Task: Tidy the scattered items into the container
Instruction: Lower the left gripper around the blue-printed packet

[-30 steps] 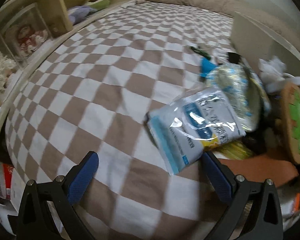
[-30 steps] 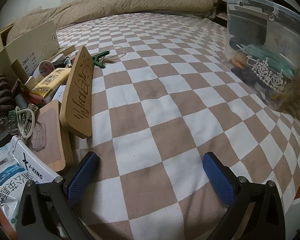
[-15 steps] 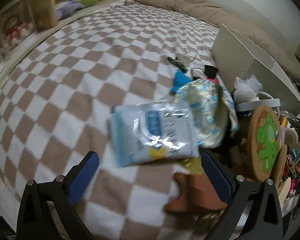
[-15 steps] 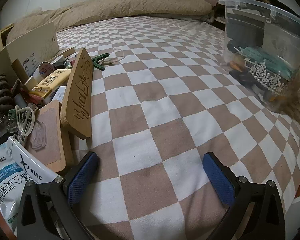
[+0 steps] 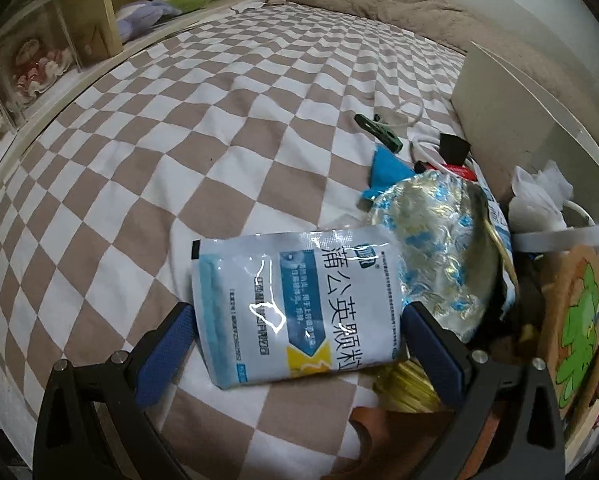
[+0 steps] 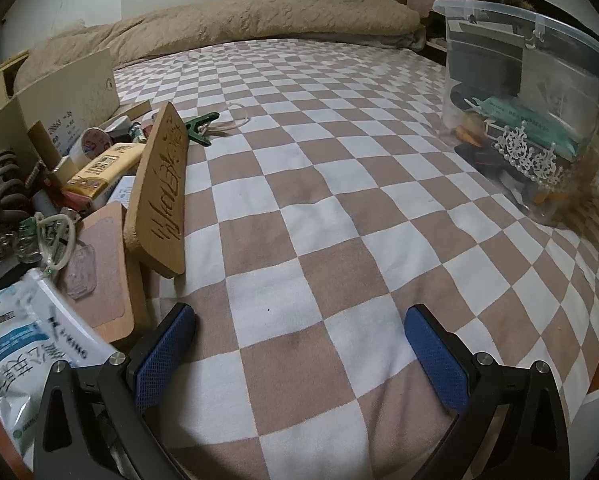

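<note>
A bed [image 5: 219, 128] spread with a brown-and-white chequered cover carries a heap of household clutter along one side, a rumpled tan duvet [image 6: 259, 20] bunched at its head. In the left wrist view, the left hand-held gripper [image 5: 299, 344] has its blue-padded fingers spread wide on either side of a pale blue and white sachet [image 5: 299, 304] printed with Chinese characters; the packet lies flat on the cover between the two pads, its near edge level with them, though whether the pads touch it cannot be told. Just beyond the sachet sits a crinkled foil bag [image 5: 439, 240], and past that a green clip [image 5: 379, 130] near a cardboard flap [image 5: 519, 120]. In the right wrist view, the right hand-held gripper [image 6: 299, 356] is likewise wide apart, with only bare cover between its fingers. A wooden plaque [image 6: 161, 192] with carved lettering leans at the edge of the pile to its left. The clear plastic container [image 6: 539, 100], already holding a small tiara [image 6: 527, 156] and other oddments, stands near the far right edge of the bed, well apart from the heap
</note>
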{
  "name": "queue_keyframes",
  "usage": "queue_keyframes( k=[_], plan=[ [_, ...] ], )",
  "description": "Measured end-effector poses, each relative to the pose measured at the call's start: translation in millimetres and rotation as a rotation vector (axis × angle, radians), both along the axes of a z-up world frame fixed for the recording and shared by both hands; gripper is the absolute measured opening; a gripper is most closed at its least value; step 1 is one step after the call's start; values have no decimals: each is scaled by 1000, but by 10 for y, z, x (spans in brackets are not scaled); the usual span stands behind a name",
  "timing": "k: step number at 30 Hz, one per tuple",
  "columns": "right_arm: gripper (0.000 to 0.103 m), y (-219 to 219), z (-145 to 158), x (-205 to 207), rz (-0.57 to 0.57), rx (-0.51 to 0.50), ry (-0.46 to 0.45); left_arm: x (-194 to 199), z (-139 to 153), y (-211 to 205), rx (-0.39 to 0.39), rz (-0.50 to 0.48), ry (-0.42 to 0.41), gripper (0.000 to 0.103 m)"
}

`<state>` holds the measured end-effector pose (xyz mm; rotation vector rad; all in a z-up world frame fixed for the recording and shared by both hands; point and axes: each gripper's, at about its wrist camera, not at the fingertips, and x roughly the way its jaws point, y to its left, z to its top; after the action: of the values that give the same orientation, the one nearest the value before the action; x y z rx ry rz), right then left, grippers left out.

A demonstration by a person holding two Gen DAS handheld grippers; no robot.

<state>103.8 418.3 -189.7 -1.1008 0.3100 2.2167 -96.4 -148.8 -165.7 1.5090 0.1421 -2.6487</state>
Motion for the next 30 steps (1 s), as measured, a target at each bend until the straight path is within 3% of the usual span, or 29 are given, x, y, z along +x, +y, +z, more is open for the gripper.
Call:
queue_keyframes(
  k=[10,15,20,26,30],
  plan=[
    [103,-256,440,243,41,-97,109,-4,-43,-9,15,13,38,101],
    [103,-390,608,174,68,-295,192,62,-28,-9,15,16,75,87],
    [103,-593,573,-56,96,-433,166,152,-57,51,-23,-5,113,81],
    [103,-877,537,-341,125,-439,117,198,-92,58,-35,-15,148,81],
    [103,-969,479,-466,118,-360,41,213,-101,42,-24,-19,163,81]
  ],
)
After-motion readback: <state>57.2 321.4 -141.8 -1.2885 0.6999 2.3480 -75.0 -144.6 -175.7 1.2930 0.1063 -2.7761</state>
